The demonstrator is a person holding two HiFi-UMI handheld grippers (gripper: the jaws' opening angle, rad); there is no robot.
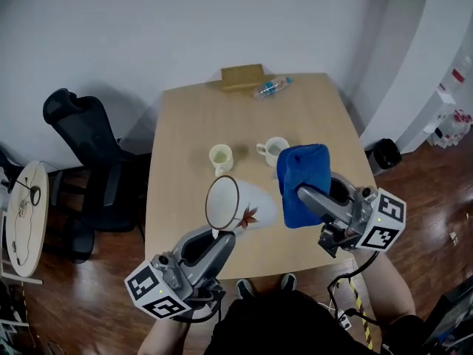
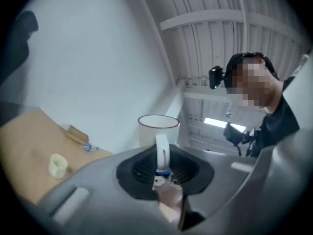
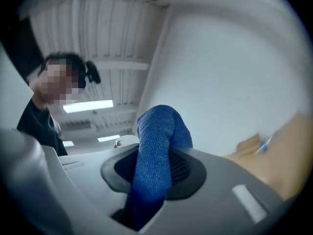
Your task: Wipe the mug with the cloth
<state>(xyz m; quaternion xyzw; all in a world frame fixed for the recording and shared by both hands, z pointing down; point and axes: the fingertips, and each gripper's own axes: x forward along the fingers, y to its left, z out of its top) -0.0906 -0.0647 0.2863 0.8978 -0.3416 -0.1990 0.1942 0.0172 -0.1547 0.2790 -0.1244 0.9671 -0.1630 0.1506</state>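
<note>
Ceiling (image 3: pixel 110 33) behind cloth (image 3: pixel 156 146): gripper view only

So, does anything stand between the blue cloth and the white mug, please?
Nothing visible does: the white brown-rimmed mug in the left gripper and the blue terry cloth in the right gripper are held close side by side above the wooden table.

The light wooden table (image 1: pixel 185 117) carries a pale yellow cup (image 1: pixel 220 157) and a white cup (image 1: pixel 275 150) side by side near its middle. At its far edge lies a brown box (image 1: pixel 242 77), perhaps cardboard, a plastic bottle (image 1: pixel 272 87) on its side just beside it. A black office chair (image 1: pixel 81 120) stands off the left edge.
</note>
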